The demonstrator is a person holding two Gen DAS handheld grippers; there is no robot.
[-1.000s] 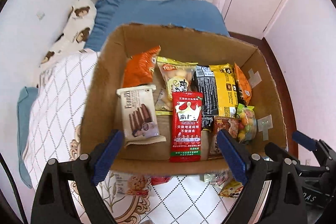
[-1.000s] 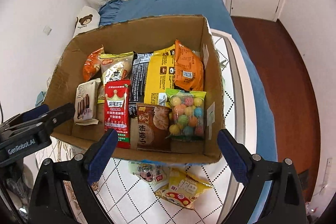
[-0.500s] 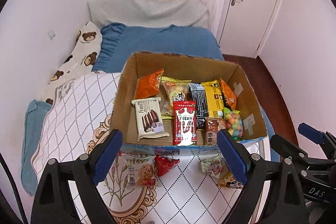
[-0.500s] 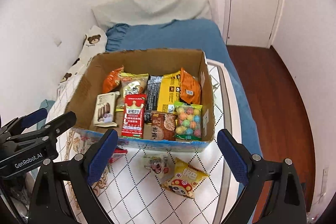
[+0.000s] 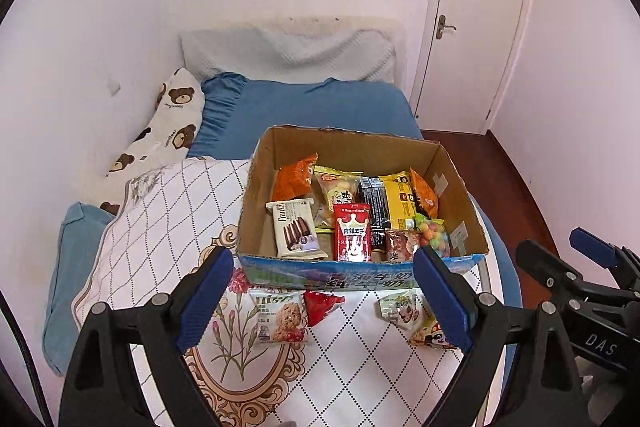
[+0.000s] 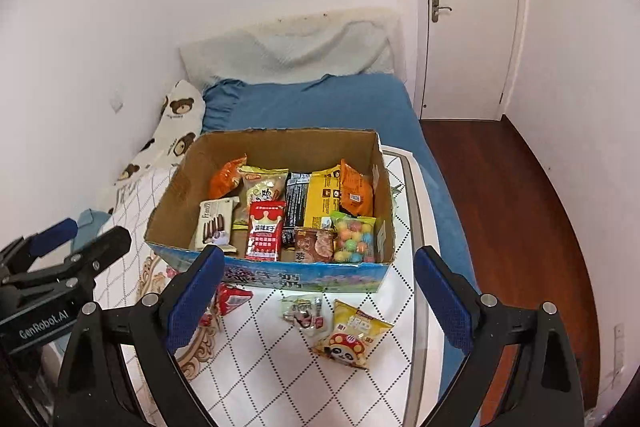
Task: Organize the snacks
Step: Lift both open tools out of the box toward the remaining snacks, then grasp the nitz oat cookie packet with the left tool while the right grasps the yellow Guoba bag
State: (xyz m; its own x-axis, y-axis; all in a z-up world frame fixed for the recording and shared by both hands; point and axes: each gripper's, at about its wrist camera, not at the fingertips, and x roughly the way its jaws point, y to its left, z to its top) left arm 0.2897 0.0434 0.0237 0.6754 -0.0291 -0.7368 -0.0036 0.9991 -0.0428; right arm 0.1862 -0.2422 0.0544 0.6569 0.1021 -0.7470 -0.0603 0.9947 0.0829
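Note:
An open cardboard box stands on a patterned tablecloth and holds several snack packets lying in rows. In front of it lie loose snacks: an oat-bar packet, a red packet, a small pale packet and a yellow packet. My left gripper is open and empty, held back from the box above the loose snacks. My right gripper is open and empty, likewise in front of the box.
The tablecloth covers a small table beside a blue bed with a bear-print pillow. A white door and wooden floor lie to the right.
Both grippers have pulled back and up from the box, so the loose snacks in front of it and more of the room have come into view. The jaws stay open.

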